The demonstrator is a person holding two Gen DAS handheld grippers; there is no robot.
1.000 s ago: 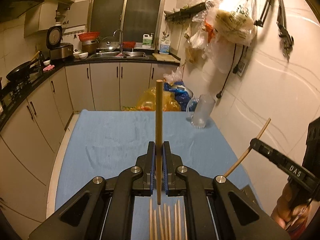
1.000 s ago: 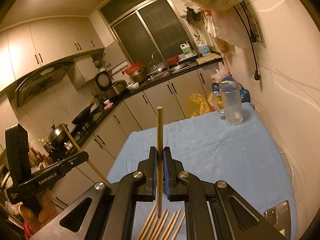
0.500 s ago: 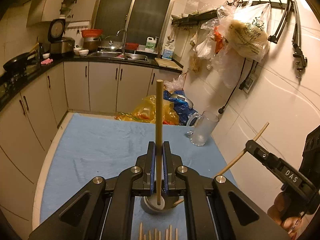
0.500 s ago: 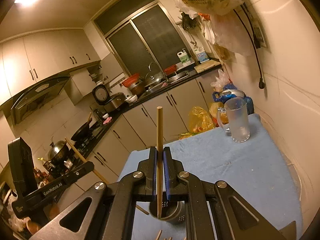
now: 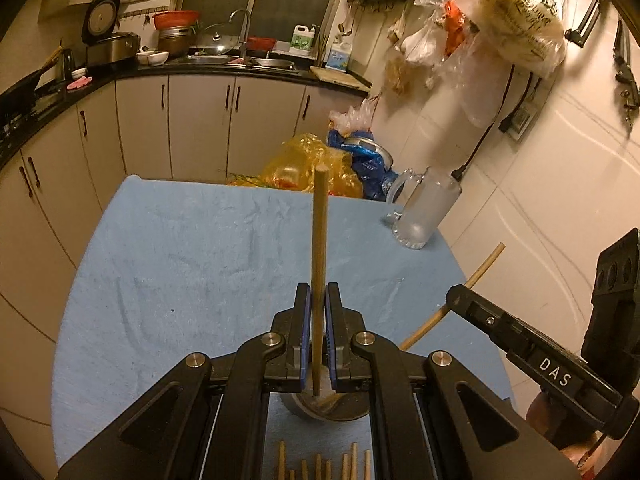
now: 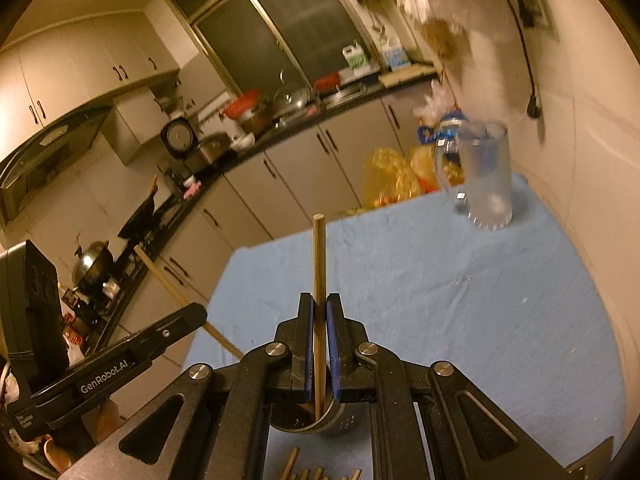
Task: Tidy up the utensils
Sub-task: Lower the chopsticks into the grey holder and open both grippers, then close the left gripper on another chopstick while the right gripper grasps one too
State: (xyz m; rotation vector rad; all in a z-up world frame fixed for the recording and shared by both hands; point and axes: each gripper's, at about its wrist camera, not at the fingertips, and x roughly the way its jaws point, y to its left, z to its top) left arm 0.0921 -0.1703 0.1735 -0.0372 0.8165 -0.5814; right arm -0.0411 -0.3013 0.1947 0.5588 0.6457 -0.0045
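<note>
Over a table under a blue cloth (image 5: 180, 264), your left gripper (image 5: 318, 336) has its jaws clamped on a slim round wooden chopstick (image 5: 319, 240) that stands upright, its lower tip poised over the mouth of the grey metal perforated holder cup (image 5: 340, 410). To the right, your right gripper (image 6: 319, 340) pinches a second wooden chopstick (image 6: 319, 264) the same way, tip inside the same cup's rim. More loose wooden chopsticks (image 5: 320, 466) lie flat on the cloth nearest you, with a frosted glass mug (image 5: 420, 212) well apart at the far right corner. These sticks look light, stiff and smooth, so you likely want a mid-shaft grip to stop them pivoting between the pads
</note>
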